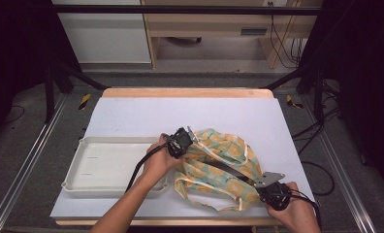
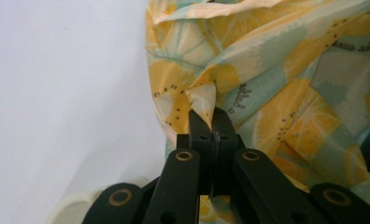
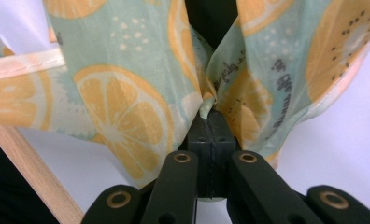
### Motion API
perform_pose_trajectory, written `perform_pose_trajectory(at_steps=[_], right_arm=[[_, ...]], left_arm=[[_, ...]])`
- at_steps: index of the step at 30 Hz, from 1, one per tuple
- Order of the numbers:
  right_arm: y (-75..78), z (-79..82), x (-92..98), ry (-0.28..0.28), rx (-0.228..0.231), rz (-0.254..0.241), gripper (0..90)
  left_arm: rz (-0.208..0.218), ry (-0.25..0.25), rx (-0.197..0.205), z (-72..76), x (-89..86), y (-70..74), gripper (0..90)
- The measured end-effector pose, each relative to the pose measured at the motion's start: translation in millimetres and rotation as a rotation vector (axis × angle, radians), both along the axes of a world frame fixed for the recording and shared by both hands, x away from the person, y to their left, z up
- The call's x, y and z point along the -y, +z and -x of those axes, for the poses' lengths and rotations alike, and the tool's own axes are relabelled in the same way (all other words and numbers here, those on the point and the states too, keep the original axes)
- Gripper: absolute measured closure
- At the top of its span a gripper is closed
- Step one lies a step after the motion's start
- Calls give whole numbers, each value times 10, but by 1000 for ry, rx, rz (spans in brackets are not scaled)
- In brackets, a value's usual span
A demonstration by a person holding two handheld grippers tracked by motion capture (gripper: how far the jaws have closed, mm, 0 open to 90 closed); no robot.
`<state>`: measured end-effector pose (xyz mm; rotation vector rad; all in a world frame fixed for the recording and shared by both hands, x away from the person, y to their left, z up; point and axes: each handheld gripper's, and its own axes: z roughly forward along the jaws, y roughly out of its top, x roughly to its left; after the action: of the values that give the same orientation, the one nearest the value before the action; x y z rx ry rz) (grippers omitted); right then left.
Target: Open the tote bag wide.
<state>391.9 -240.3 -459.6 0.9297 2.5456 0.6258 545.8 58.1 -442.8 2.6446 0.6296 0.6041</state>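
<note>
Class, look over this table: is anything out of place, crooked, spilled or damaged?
Nothing is spilled or broken. The fruit-print cloth bag lies crumpled rather than flat beside the white tray, on the table. Each claw, left and right, is shut on a pinch of it.

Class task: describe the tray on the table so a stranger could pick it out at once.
Find the white-topped table. On its near left part sits the tray, just left of the citrus-print cloth bag. It is shallow, rectangular and plain cream, rigid where the bag is soft and patterned.
</note>
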Motion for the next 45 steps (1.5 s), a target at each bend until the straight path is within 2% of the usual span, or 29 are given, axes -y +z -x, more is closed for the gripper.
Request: perform_pose_trajectory(at_steps=[4, 10, 15, 17, 19, 22, 29, 33, 36, 43, 44, 45], right_arm=[[11, 12, 10, 8, -7, 0, 900], [17, 37, 14, 4, -8, -2, 900], [19, 37, 17, -8, -3, -15, 900], [57, 43, 24, -5, 38, -47, 881], [104, 47, 37, -20, 66, -63, 803], [193, 67, 41, -9, 98, -79, 730], [486, 120, 44, -1, 153, -104, 663], [632, 116, 41, 11, 174, -117, 663], [722, 98, 17, 18, 183, -125, 676], [787, -7, -135, 82, 184, -122, 832], [782, -24, -156, 90, 183, -121, 850], [778, -52, -188, 96, 184, -115, 856]], left_arm=[[9, 8, 8, -38, 9, 11, 900], [16, 12, -11, -60, 17, -11, 900], [45, 15, -25, -36, -8, 34, 892], [64, 8, -12, 12, -31, 84, 868], [86, -2, -6, 59, -56, 146, 822], [135, -15, 14, 150, -104, 265, 775], [235, -70, 41, 442, -170, 636, 725], [245, -111, 59, 597, -134, 791, 703], [229, -130, 85, 683, -83, 857, 689], [250, -168, 96, 871, -1, 958, 687], [244, -176, 105, 911, 11, 980, 694], [230, -175, 133, 944, 24, 998, 702]])
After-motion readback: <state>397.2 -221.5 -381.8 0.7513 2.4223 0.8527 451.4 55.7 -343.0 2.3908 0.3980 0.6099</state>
